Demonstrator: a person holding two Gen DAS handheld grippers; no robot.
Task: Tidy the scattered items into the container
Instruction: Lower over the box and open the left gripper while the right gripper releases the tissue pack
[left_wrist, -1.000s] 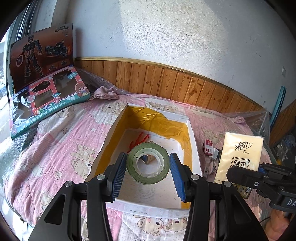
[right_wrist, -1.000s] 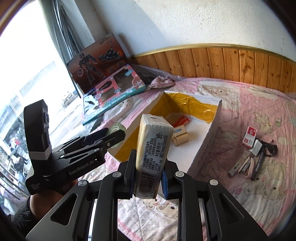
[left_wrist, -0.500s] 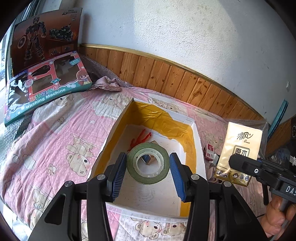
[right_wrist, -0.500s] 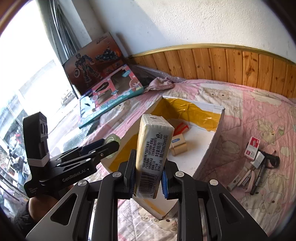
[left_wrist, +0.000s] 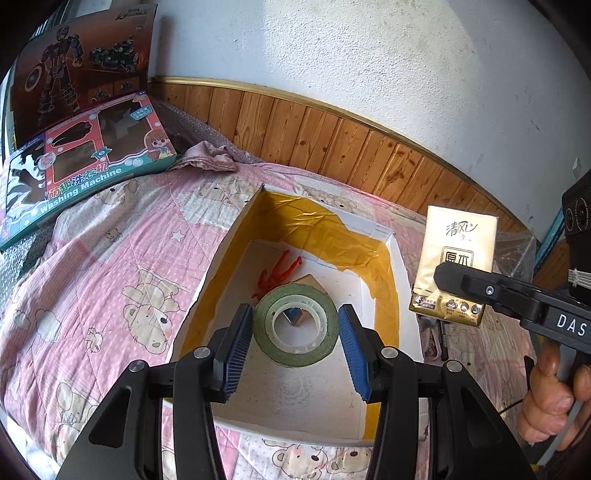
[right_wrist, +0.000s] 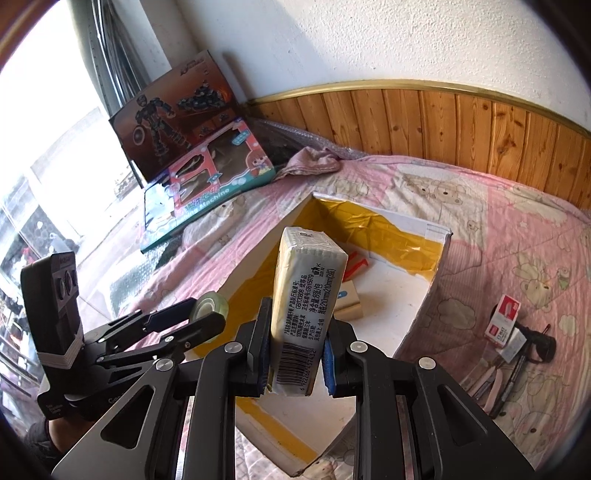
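Note:
A white cardboard box (left_wrist: 391, 266) with yellow tape on its inner walls lies open on the pink bed. My left gripper (left_wrist: 295, 332) is shut on a green tape roll (left_wrist: 295, 345), held above the box's near half. Inside the box lie a red item (left_wrist: 279, 273) and a small carton (right_wrist: 349, 301). My right gripper (right_wrist: 295, 362) is shut on a tissue pack (right_wrist: 304, 295), upright above the box's near edge; the same tissue pack (left_wrist: 456, 258) hangs right of the box in the left wrist view. The left gripper with the tape roll (right_wrist: 210, 304) shows at the left.
Loose small items lie on the quilt right of the box: a red-and-white pack (right_wrist: 504, 321), a black object (right_wrist: 539, 343) and pens (right_wrist: 495, 376). Two toy boxes (left_wrist: 85, 162) lean at the far left by the wall. A wood-panelled wall (left_wrist: 369, 155) runs behind the bed.
Both grippers have moved forward and higher over the box, each still shut on its item. The tissue pack has come closer to the box's right side in the left wrist view.

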